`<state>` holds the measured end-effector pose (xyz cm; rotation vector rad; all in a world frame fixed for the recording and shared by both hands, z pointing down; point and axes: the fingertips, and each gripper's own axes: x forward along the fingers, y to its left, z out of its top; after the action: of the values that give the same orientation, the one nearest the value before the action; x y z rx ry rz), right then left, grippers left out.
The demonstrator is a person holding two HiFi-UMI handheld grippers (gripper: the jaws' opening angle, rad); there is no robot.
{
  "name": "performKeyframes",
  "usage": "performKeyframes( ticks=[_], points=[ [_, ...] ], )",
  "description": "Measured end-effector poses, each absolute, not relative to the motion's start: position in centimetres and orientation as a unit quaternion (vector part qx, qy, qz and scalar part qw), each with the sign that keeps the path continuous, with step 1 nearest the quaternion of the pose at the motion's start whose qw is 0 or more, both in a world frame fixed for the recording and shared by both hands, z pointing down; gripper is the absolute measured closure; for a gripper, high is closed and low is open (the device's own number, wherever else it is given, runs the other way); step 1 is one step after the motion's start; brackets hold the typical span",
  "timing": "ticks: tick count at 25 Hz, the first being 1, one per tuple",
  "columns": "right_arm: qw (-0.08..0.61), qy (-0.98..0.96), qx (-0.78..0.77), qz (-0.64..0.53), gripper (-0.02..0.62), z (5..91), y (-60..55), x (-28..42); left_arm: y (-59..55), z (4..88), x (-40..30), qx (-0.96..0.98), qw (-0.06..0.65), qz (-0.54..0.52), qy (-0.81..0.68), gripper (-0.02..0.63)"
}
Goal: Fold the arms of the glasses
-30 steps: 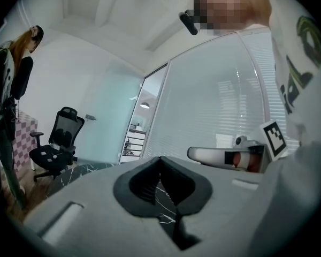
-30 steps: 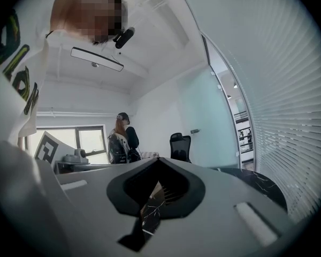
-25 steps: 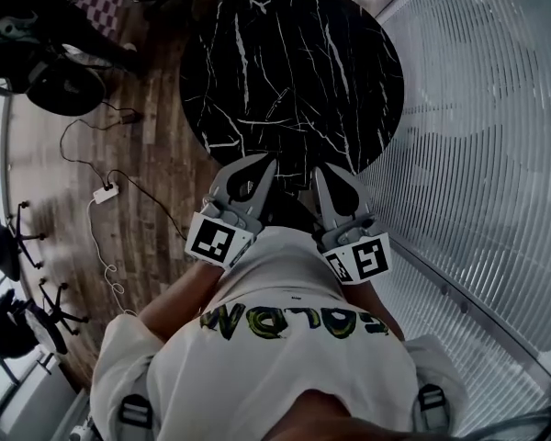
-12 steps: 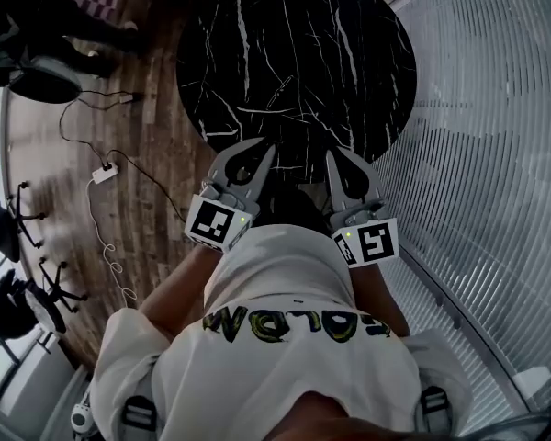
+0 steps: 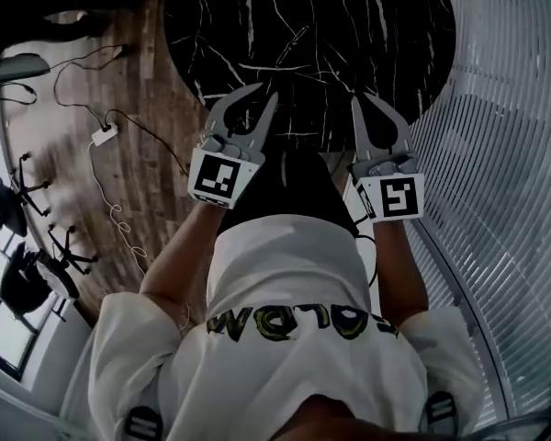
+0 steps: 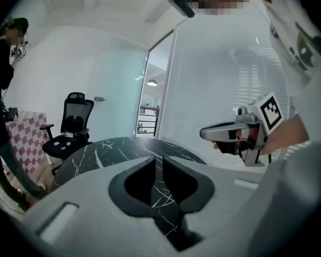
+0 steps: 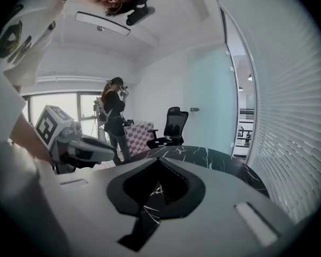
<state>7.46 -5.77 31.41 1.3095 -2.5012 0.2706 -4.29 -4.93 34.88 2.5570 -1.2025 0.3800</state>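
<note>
Both grippers are hovering over the near edge of the round black marble table [image 5: 376, 26]. The left gripper [image 6: 157, 159] is holding its jaws a narrow slit apart, with nothing between them. The right gripper [image 7: 158, 160] is pressing its jaws together, empty. A thin pale shape, apparently the glasses [image 5: 294, 42], is lying near the table's middle, well beyond both grippers and too small to read.

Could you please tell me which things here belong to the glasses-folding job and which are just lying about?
Job in hand:
left gripper, slightly open, empty
right gripper, shut, empty
black marble table
No glasses visible in any view.

Lying about:
power strip on the wooden floor
office chair
checkered cloth
</note>
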Motion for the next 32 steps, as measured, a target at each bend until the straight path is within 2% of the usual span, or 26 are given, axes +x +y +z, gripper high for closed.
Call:
performKeyframes(
  ticks=[17, 27, 32],
  points=[
    [0.275, -0.822, 0.485, 0.119, 0.592, 49.3, -11.1, 12.8, -8.3, 50.3, -3.0, 0.874, 0.168, 0.228, -0.395, 0.549],
    [0.318, -0.804, 0.484, 0.132, 0.592, 55.2, -13.4, 14.2, -9.4, 53.8, -2.4, 0.864, 0.166, 0.249, -0.404, 0.551],
    [0.337, -0.805, 0.47, 0.13, 0.592, 56.6, -13.8, 14.1, -9.8, 53.9, -2.1, 0.864, 0.16, 0.249, -0.407, 0.584]
  ],
)
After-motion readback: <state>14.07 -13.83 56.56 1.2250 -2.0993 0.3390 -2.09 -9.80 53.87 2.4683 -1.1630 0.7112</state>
